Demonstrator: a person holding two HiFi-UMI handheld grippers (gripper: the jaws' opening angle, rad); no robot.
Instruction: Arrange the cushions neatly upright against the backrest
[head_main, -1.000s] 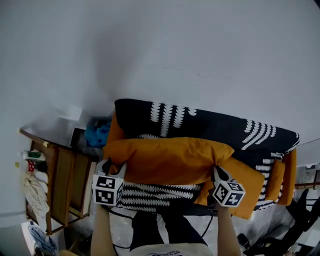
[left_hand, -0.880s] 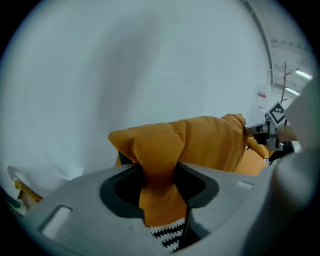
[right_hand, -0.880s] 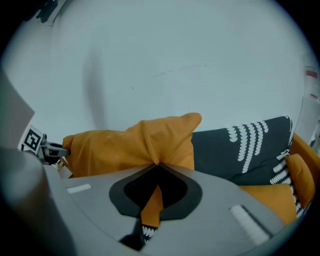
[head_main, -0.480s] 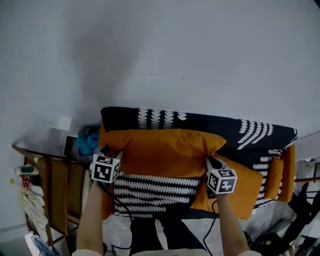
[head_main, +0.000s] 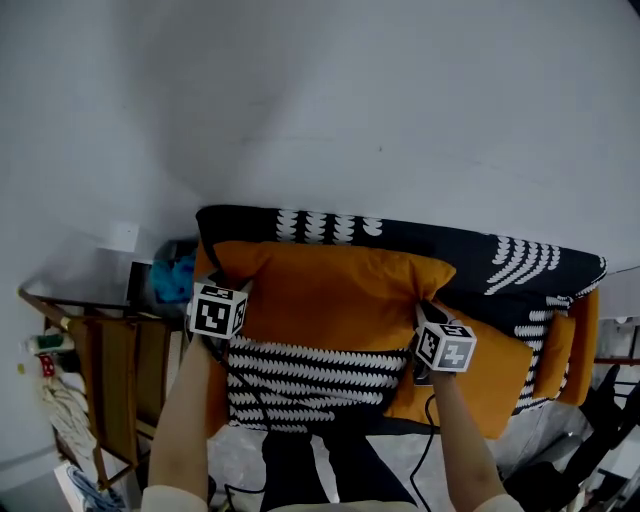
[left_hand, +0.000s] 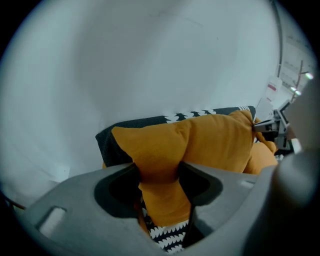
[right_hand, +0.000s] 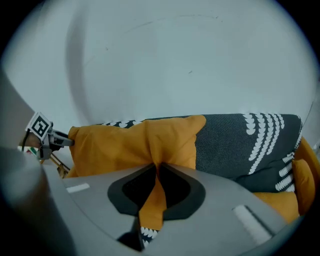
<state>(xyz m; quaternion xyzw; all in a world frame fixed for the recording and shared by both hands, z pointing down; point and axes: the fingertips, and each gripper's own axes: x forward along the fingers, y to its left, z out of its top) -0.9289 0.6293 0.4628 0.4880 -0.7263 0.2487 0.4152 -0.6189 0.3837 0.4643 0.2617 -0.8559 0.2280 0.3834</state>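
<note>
Head view, plump orange cushion (head_main: 330, 295), left gripper (left_hand: 159, 175) fingers just loosening on it, right gripper (right_hand: 156, 169) clenching fabric.

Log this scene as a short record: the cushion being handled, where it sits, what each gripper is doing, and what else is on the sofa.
cushion handled: orange cushion, gripped at its two ends
position: leaning against the dark patterned backrest
left gripper: jaws have just been opening; a thick corner of the cushion sits between them, pads touching it
right gripper: shut on a thin fold of the cushion
also on sofa: second orange cushion lying by the right gripper; black-and-white patterned fabric in front
</note>
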